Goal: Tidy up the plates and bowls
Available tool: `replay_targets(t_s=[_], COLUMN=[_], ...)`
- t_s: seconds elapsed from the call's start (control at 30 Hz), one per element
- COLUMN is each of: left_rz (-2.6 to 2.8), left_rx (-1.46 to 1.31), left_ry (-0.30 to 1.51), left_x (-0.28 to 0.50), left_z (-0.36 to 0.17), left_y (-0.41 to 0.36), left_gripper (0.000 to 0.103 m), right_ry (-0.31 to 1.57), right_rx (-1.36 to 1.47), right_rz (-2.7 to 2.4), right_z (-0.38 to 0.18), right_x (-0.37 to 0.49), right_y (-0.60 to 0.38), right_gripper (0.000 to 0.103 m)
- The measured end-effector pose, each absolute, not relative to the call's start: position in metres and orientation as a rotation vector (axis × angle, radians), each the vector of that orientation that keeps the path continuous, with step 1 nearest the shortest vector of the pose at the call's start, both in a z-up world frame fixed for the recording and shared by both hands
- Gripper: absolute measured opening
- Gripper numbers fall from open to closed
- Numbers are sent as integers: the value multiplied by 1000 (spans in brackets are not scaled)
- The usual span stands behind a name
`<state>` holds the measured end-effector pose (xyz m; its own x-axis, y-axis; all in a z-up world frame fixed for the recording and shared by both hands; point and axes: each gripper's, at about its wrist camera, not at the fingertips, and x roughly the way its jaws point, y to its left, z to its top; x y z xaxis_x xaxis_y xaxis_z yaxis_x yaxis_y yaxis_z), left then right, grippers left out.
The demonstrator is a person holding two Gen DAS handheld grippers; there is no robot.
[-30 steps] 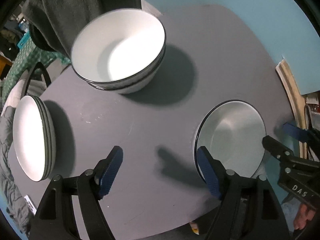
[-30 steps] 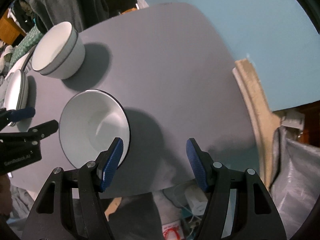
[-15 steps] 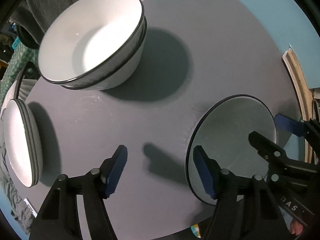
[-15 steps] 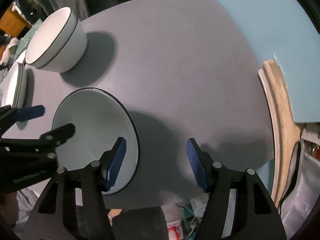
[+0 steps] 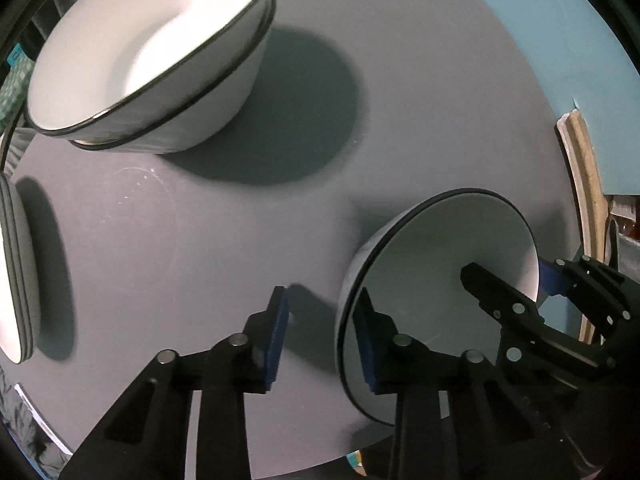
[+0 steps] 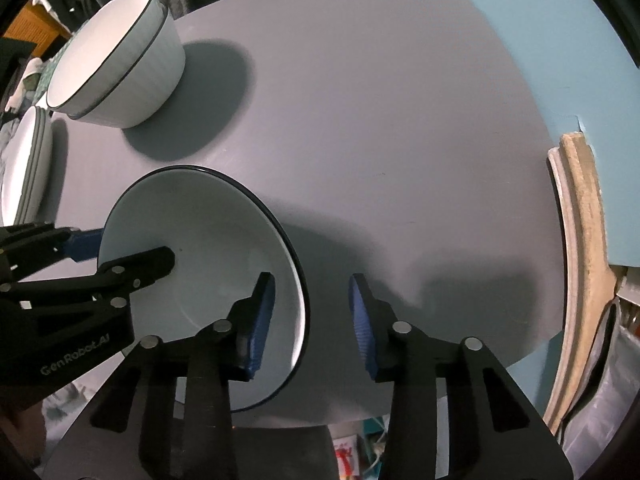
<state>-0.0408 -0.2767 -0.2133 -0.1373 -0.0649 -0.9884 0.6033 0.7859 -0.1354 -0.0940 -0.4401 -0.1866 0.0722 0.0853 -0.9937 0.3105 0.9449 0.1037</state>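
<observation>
1. Grey round table (image 5: 400,100) fills both views, with teal behind it and a curved bit of pale wooden trim (image 6: 580,240) off to the right.
2. White bowl with a thin dark rim (image 6: 208,240) sits at the near edge of the table, right in front of both grippers. It's the 1 loose piece, well apart from the stacks.
3. Left gripper (image 5: 322,340) straddles the bowl's left rim: 1 finger outside over the table, the other inside the bowl. The jaws are spread wider than the rim, so nothing is clamped.
4. Right gripper (image 6: 310,320) does the same on the opposite rim, with 1 of its blue pads (image 6: 262,320) inside the bowl and the other outside above bare table. Also parted, not pinching. In the left wrist view you can see its black finger reaching into the bowl from the right.
5. Can't tell whether the bowl is flat on the table or tipped a little, because the fisheye bends everything.
6. Far left there's a stack of 2 white bowls (image 5: 152,52), nested, same dark rims, throwing a big shadow on the table.
7. Stack of white plates (image 6: 24,172) lies at the table's left edge, just beside the nested bowls. They are too squashed at the frame edge to count.
</observation>
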Motion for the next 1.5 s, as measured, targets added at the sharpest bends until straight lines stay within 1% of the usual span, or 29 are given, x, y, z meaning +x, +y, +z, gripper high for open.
replay_targets(t_s=[0.07, 0.13, 0.27, 0.47, 0.6, 0.67, 0.7, 0.87, 1.17, 1.33, 1.37, 1.43, 1.5], left_rz=[-621, -635, -665, -673, -651, -647, -639, -621, -593, -577, -583, -641, -561], left_rx=[438, 448, 450, 439, 447, 432, 426, 417, 386, 357, 342, 250, 313], left_ry=[1621, 1615, 1611, 1606, 1571, 1574, 1579, 1575, 1540, 1481, 1475, 1492, 1461], left_x=[-43, -43, -45, -42, -42, -41, -54, -50, -41, -37, -37, -35, -32], left_z=[-213, -213, -212, -207, -193, -193, -192, -185, -148, -125, -120, -117, -122], left_y=[-276, -277, -273, -273, -277, -272, -274, -273, -256, -247, -249, -246, -244], left_gripper=[24, 21, 11, 8, 8, 8, 8, 9, 8, 8, 3, 3, 3], right_ry=[1498, 1503, 1510, 1513, 1510, 1505, 1503, 1498, 1473, 1448, 1446, 1432, 1424], right_rx=[326, 326, 328, 321, 314, 329, 332, 304, 244, 183, 177, 164, 181], right_rz=[-173, -174, -167, -162, -158, -149, -146, -133, -118, -118, -112, -100, -71], right_z=[-187, -188, -188, -186, -184, -183, -182, -171, -139, -123, -120, -115, -111], right_x=[-93, -91, -89, -89, -89, -88, -87, -86, -75, -65, -63, -59, -51], right_y=[-440, -440, -437, -433, -431, -432, -432, -426, -405, -402, -400, -396, -390], right_gripper=[30, 25, 15, 10, 10, 9, 8, 8, 7, 5, 5, 7, 8])
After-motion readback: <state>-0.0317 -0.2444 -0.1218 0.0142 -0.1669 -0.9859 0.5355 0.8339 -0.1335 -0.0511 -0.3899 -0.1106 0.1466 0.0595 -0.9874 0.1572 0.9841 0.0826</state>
